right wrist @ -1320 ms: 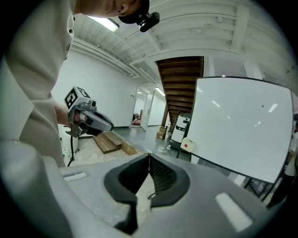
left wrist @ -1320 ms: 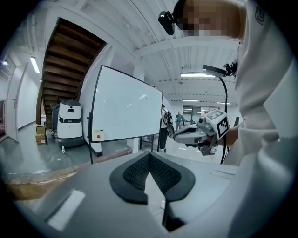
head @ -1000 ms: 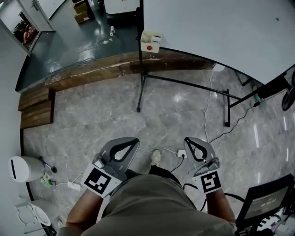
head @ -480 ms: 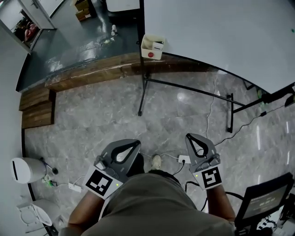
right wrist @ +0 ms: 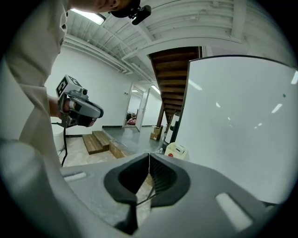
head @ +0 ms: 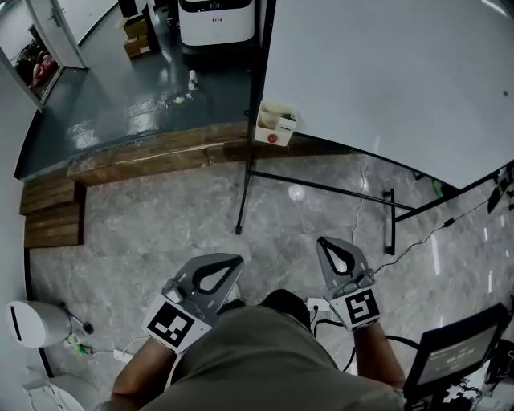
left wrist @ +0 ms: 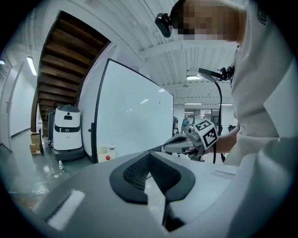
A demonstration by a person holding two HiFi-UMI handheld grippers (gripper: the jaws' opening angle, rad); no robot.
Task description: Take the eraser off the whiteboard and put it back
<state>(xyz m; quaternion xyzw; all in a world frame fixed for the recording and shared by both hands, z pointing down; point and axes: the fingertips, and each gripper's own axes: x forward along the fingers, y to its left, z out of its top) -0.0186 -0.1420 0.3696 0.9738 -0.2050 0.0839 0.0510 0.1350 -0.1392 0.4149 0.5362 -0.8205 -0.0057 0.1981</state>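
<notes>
The whiteboard [head: 385,72] stands on its metal frame ahead and to the right, its face blank. A cream holder box with a red dot [head: 275,123] hangs at its lower left corner; I cannot make out an eraser. My left gripper [head: 230,262] and right gripper [head: 323,242] are held side by side in front of the person's body, well short of the board. Both are shut with nothing between the fingers. The left gripper view shows the board [left wrist: 135,121] and box [left wrist: 107,153] beyond the closed tips [left wrist: 149,154]. In the right gripper view the box [right wrist: 177,151] lies past the tips [right wrist: 149,155].
The board's stand legs [head: 321,189] and loose cables [head: 418,241] cross the marble floor. Wooden steps [head: 52,213] run along the left, with a white machine [head: 218,20] on the dark floor beyond. A white bin [head: 32,323] is at lower left, a monitor [head: 462,353] at lower right.
The person has stepped toward the whiteboard, carrying both grippers forward. The board and its box now sit lower and larger in the head view. Both grippers stayed shut.
</notes>
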